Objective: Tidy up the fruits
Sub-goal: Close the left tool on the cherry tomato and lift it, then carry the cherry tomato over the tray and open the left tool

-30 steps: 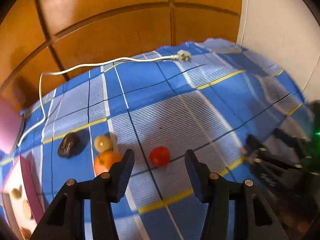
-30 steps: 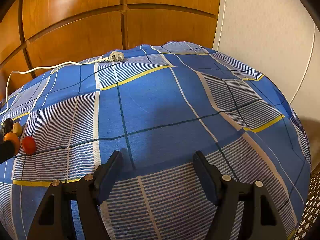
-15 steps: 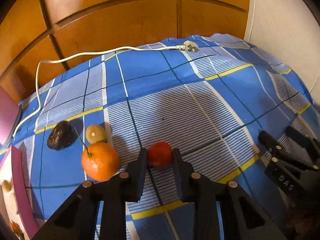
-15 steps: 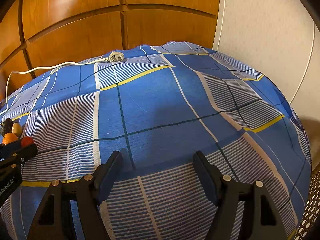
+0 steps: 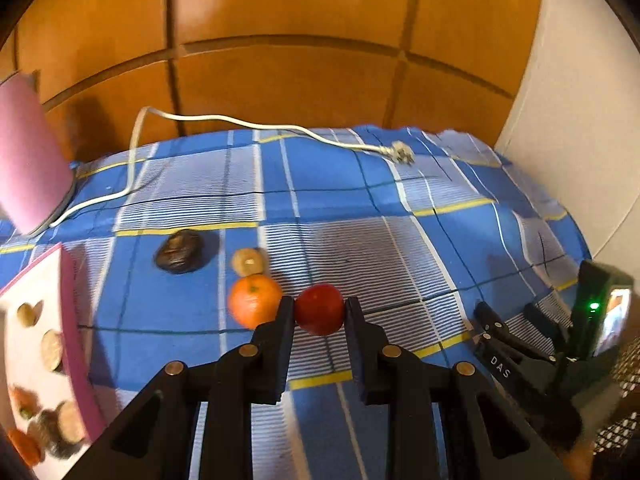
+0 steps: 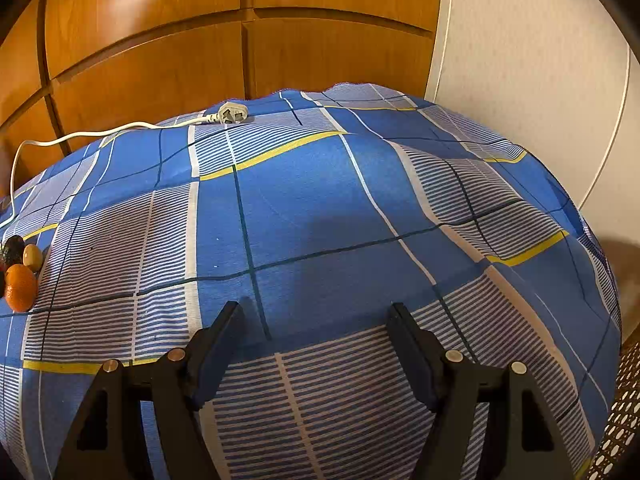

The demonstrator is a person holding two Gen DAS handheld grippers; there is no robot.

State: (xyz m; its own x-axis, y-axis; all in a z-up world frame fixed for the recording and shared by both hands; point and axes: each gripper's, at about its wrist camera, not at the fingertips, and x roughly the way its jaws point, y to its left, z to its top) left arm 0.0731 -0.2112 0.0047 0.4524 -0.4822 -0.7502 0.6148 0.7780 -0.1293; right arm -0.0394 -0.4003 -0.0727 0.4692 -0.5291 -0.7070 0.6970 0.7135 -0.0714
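Observation:
My left gripper (image 5: pixel 319 314) is shut on a small red fruit (image 5: pixel 320 309), held just above the blue checked cloth (image 5: pixel 360 184). An orange (image 5: pixel 253 304) lies right beside its left finger, with a small tan fruit (image 5: pixel 248 261) and a dark wrinkled fruit (image 5: pixel 179 251) behind it. A white tray with a pink rim (image 5: pixel 76 344) at the left holds several fruits. My right gripper (image 6: pixel 316 334) stands open over bare cloth (image 6: pixel 320 208) with nothing between its fingers; the orange (image 6: pixel 20 287), tan fruit (image 6: pixel 32 257) and dark fruit (image 6: pixel 13 249) sit at its far left.
A white cable with a plug (image 5: pixel 400 157) runs along the cloth's back edge, below wooden panels. A pink object (image 5: pixel 28 160) stands at the back left. The right gripper (image 5: pixel 520 344) shows at the right of the left wrist view. A white wall (image 6: pixel 540 80) rises on the right.
My left gripper closed on the red fruit and lifted it off the cloth, rolling a little; it has left the right wrist view. The right gripper has not moved.

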